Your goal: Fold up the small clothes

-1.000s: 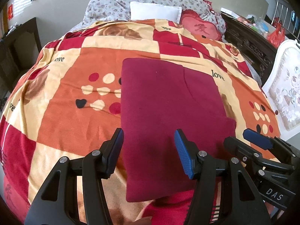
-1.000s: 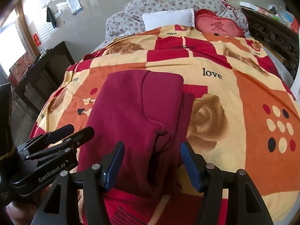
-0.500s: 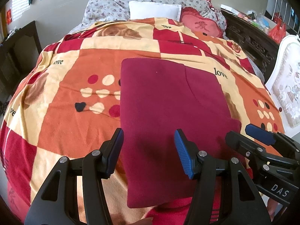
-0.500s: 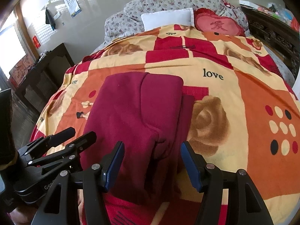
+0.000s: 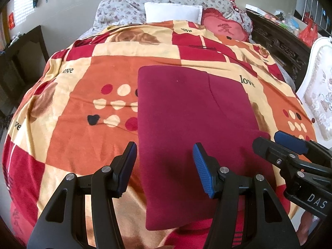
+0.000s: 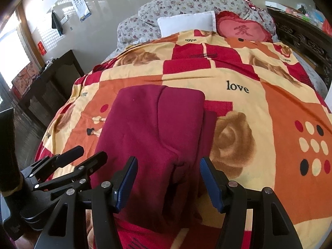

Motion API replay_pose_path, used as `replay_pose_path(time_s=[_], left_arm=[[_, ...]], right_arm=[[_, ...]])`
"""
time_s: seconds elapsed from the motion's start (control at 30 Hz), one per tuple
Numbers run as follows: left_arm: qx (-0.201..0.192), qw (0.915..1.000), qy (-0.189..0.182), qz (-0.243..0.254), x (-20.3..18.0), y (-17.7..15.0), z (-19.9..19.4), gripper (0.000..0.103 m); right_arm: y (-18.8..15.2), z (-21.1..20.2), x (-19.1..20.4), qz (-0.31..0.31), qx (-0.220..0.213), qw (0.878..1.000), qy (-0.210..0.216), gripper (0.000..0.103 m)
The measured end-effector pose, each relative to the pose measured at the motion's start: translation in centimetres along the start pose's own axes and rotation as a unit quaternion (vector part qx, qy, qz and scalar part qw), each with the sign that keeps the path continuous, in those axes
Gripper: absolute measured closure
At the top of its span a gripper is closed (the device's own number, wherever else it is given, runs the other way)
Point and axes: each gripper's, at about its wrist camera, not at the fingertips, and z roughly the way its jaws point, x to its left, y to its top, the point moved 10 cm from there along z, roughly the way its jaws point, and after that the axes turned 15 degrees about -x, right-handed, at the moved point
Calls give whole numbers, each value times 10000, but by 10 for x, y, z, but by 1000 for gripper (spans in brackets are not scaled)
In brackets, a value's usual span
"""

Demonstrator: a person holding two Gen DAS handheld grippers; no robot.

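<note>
Left wrist view — both grippers' jaws spread above the folded maroon garment (image 5: 186, 114) — nothing pinched.

Compared with one second ago, both grippers are now a little farther back from the dark red garment (image 5: 186, 112). In the left wrist view the garment's near edge sits higher than before, with more of the blanket (image 5: 68, 145) showing under it. The right gripper (image 5: 278, 141) appears lower and more to the right in that view. In the right wrist view the left gripper (image 6: 91, 155) now sits lower.
</note>
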Motion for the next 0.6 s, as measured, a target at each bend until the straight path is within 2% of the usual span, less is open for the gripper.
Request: replay_pose_path(time_s=[0.27, 0.5, 0.6], left_arm=[[50, 10000, 47, 21, 1, -3, 4, 47], [-182, 9997, 85, 120, 0, 2, 2, 47], [-157, 9998, 32, 105, 2, 3, 2, 47]], right_arm=[[-2, 4, -1, 7, 53, 10000, 26, 43], [-3, 4, -6, 84, 46, 10000, -5, 43], [1, 2, -10, 90, -32, 10000, 9, 43]])
